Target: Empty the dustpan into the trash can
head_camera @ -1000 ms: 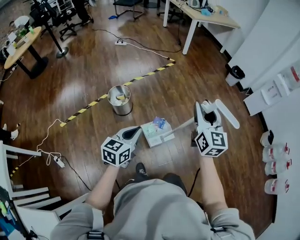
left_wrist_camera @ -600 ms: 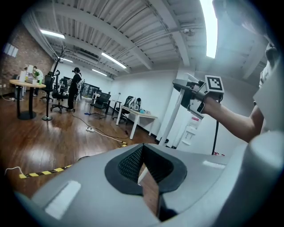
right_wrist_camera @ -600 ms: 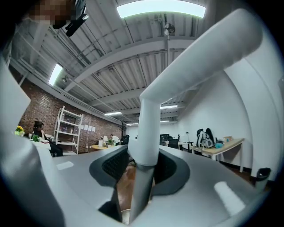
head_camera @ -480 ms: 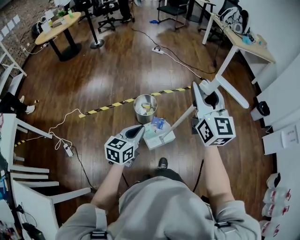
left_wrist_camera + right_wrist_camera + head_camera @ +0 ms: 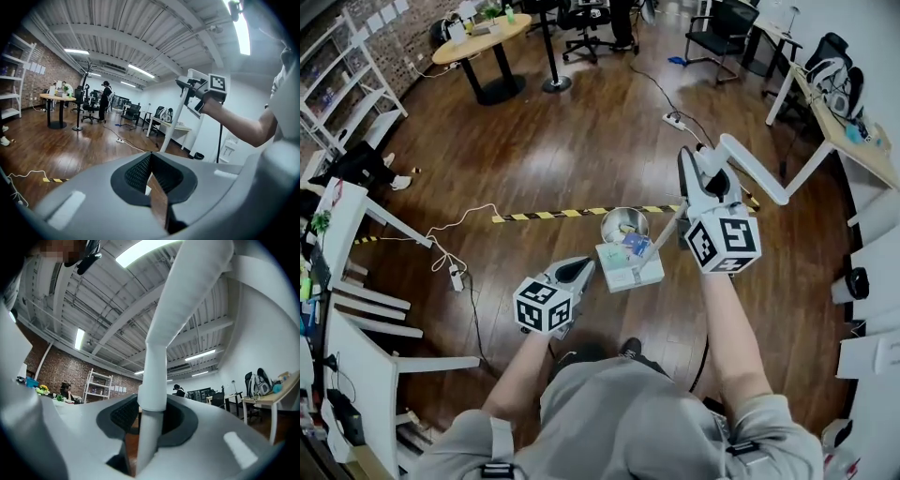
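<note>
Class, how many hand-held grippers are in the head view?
2: the left hand-held gripper, beside the dustpan; the right hand-held gripper, higher, its jaws just closing further on the dustpan handle.

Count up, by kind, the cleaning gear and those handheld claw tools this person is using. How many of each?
Dustpan: 1
Trash can: 1
Handheld grippers: 2, the left gripper and the right gripper, whose jaws have just been closing further on the dustpan's handle
Total: 4
</note>
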{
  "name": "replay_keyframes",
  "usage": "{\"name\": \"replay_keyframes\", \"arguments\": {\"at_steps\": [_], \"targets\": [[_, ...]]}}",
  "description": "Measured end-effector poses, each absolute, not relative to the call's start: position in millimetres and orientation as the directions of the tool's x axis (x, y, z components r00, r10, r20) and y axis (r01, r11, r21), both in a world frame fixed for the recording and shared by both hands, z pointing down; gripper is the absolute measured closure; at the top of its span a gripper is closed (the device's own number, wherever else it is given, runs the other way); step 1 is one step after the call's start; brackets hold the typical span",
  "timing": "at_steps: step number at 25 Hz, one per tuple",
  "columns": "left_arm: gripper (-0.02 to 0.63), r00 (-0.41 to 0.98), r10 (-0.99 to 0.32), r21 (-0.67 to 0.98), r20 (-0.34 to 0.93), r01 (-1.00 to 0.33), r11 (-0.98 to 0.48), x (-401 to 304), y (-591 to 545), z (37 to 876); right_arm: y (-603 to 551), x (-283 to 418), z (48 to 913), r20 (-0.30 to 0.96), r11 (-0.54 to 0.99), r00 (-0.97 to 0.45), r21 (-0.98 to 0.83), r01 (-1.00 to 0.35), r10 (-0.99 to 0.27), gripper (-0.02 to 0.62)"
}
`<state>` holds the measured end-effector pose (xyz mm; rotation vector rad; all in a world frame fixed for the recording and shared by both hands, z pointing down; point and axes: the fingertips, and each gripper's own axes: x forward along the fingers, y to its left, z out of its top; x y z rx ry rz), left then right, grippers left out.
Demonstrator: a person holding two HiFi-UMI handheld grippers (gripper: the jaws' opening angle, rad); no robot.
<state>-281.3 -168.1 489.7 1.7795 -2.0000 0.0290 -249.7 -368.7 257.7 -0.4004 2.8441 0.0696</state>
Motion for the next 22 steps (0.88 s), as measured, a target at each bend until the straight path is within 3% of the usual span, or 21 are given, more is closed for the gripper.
{"name": "replay_keyframes", "arguments": {"at_steps": [9,22], "targets": [[0.609,-0.095,-0.931,0.304,0.353,-0.929,0.210,-331,-199,505,-403,-326,301,-0.188,0.983,-0.966,0.011,-0.184,-0.179,0.494],[0.609,0.071,-0.944,0.384,0.322,-0.921,0.062,-438,-270,517,-406,-412,324,-0.053,0.993,-0.992,-0.038,-0.112,-0.114,0.497]]}}
